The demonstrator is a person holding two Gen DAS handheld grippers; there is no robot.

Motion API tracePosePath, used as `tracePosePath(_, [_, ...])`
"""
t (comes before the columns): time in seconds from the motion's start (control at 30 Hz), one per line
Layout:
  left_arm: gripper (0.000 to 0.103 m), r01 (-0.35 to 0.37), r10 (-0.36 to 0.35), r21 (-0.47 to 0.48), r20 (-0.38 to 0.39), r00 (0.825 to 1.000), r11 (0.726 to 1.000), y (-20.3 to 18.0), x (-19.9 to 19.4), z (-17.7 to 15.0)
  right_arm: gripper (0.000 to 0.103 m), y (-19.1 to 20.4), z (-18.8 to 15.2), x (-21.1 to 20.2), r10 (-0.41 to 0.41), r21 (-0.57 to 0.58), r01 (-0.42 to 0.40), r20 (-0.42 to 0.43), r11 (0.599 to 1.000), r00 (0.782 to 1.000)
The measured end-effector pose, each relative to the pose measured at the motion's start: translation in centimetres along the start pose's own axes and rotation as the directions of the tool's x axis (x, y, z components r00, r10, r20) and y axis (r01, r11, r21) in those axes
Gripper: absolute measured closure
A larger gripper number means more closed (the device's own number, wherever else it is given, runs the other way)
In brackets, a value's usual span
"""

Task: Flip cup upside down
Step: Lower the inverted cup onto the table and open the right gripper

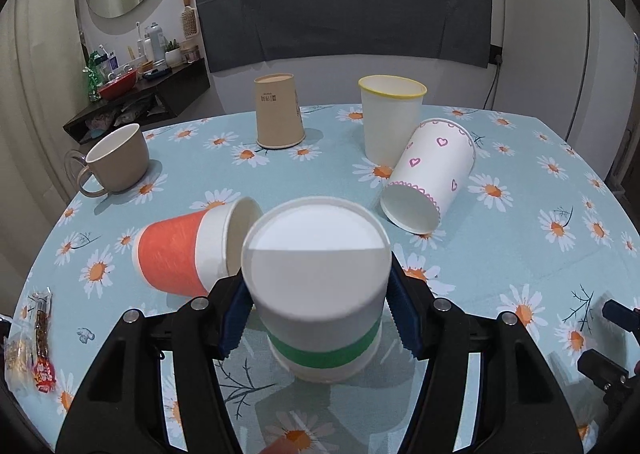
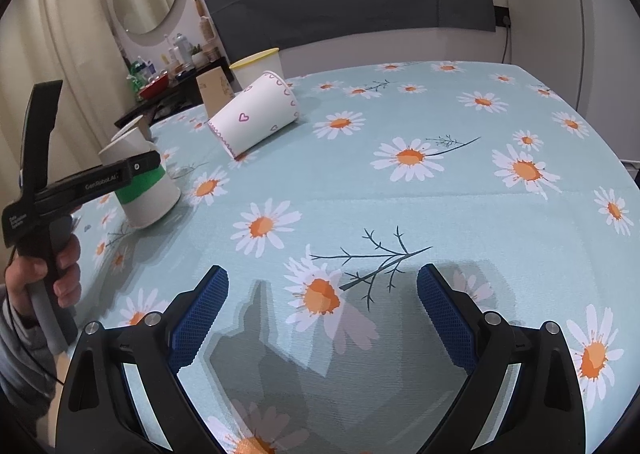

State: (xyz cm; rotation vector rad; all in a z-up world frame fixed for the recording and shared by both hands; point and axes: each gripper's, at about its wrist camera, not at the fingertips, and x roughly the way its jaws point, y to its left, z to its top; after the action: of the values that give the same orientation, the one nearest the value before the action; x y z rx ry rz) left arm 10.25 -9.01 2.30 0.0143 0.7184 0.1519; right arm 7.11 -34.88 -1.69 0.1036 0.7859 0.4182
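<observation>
A white paper cup with a green band (image 1: pixel 320 294) stands upside down, base up, rim on the daisy tablecloth (image 1: pixel 520 189). My left gripper (image 1: pixel 316 314) is shut on it, blue pads (image 1: pixel 236 318) pressing both sides. It also shows in the right wrist view (image 2: pixel 148 193), slightly tilted, with the left gripper (image 2: pixel 132 169) around it. My right gripper (image 2: pixel 322 310) is open and empty above the cloth, to the right of the cup.
An orange-banded cup (image 1: pixel 188 254) and a heart-print cup (image 1: pixel 428 177) lie on their sides. A brown cup (image 1: pixel 278 111) stands inverted, a yellow-rimmed cup (image 1: pixel 390 119) and a beige mug (image 1: pixel 116 161) upright. Snack packets (image 1: pixel 38 346) lie at the left edge.
</observation>
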Motion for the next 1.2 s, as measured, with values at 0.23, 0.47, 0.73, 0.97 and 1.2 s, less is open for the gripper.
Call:
tracePosePath(0.23, [0.006,0.013,-0.013,0.037,0.011,1.000,0.999,0.2,-1.3,-0.6,0.012,0.6,-0.1,0.1,-0.044,-0.021,0.044,-0.007,0.999,0.999])
tracePosePath(0.47, [0.006,0.047,-0.048,0.055,0.016,0.999,0.997,0.9,-3.4,-1.4,0.010,2.5,0.1,0.3,-0.064,-0.061,0.064,0.009,0.996,0.998])
tracePosePath(0.73, [0.006,0.042,-0.047,0.093,0.043,0.998,0.995,2.5,-5.6,-4.1,0.010,5.2,0.1,0.4,-0.078,-0.100,0.079,0.015,0.992,0.997])
tracePosePath(0.97, [0.006,0.081,-0.085,0.089,0.042,0.995,0.993,4.9,-5.6,-5.9,0.009,7.7,0.0,0.9,-0.082,-0.131,0.084,0.022,0.988,0.996])
tracePosePath(1.2, [0.006,0.111,-0.112,0.041,0.034,0.993,0.993,6.8,-4.4,-6.8,0.008,9.0,-0.3,1.7,-0.067,-0.107,0.069,0.023,0.992,0.997])
